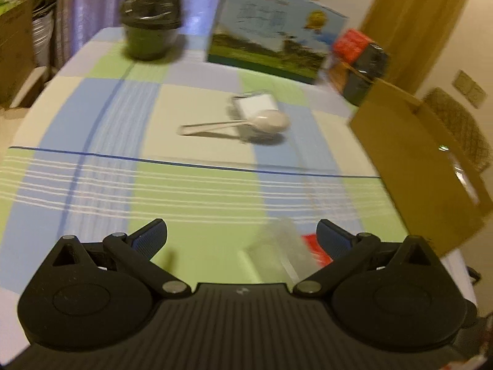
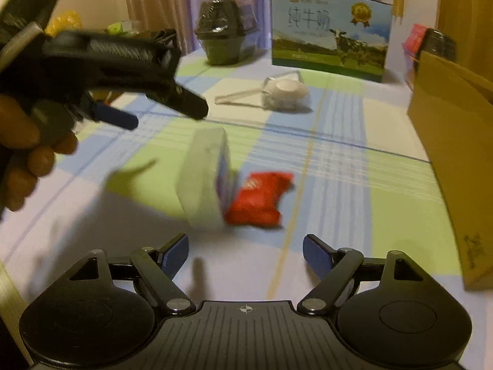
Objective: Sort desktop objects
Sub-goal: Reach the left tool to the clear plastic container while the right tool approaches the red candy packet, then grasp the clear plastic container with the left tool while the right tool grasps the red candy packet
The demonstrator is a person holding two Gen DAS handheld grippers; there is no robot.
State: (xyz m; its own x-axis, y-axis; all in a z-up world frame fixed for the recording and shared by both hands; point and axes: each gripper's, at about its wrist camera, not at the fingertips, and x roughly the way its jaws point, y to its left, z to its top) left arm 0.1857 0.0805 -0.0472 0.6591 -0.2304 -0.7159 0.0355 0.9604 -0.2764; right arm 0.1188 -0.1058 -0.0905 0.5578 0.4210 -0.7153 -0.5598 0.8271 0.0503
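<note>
A pale tissue pack (image 2: 203, 182) stands tilted on the checked tablecloth (image 2: 354, 160), touching a red snack packet (image 2: 258, 197) on its right. My right gripper (image 2: 246, 254) is open, just short of both, with nothing between its fingers. My left gripper (image 2: 168, 118) hangs open above and to the left of the pack, held by a hand (image 2: 24, 141). In the left wrist view the left gripper (image 1: 243, 236) is open over the blurred pack (image 1: 277, 246) and the red packet (image 1: 317, 248), near its right finger. A white long-handled tool (image 1: 246, 120) lies mid-table.
A brown cardboard box (image 2: 456, 141) stands along the right side of the table. At the back are a small black bin (image 2: 222, 37), a milk carton case (image 2: 329, 30) and a red and black box (image 1: 360, 58). Curtains hang behind.
</note>
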